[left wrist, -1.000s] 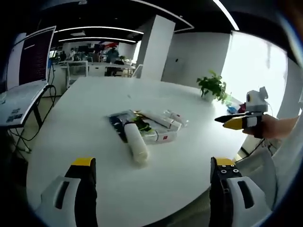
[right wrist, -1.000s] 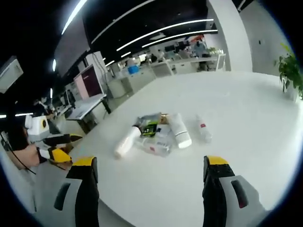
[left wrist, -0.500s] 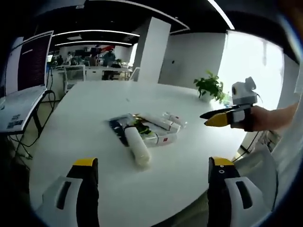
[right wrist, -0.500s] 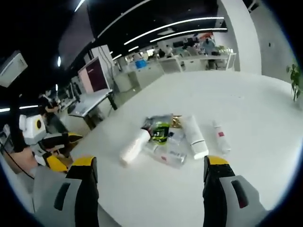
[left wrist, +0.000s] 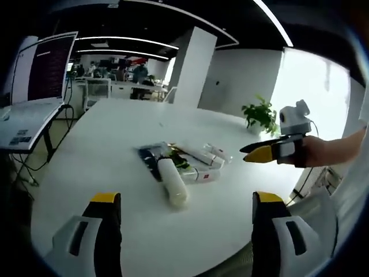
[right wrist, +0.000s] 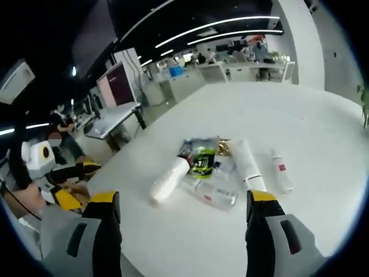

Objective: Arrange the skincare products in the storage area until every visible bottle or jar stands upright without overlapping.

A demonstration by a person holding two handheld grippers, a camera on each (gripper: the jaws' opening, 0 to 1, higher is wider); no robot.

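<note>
No legible text or labels.

A large white table (left wrist: 104, 144) with a rounded edge carries a small cluster of skincare products near its middle, all lying flat. A white tube (left wrist: 173, 182) lies nearest, touching a clear bottle (left wrist: 199, 175) with a red label. Behind them lie a dark pouch (left wrist: 149, 157), a second white tube (right wrist: 248, 167) and a small bottle (right wrist: 281, 172) just beside it. A potted plant (left wrist: 260, 115) stands at the far edge.
</note>
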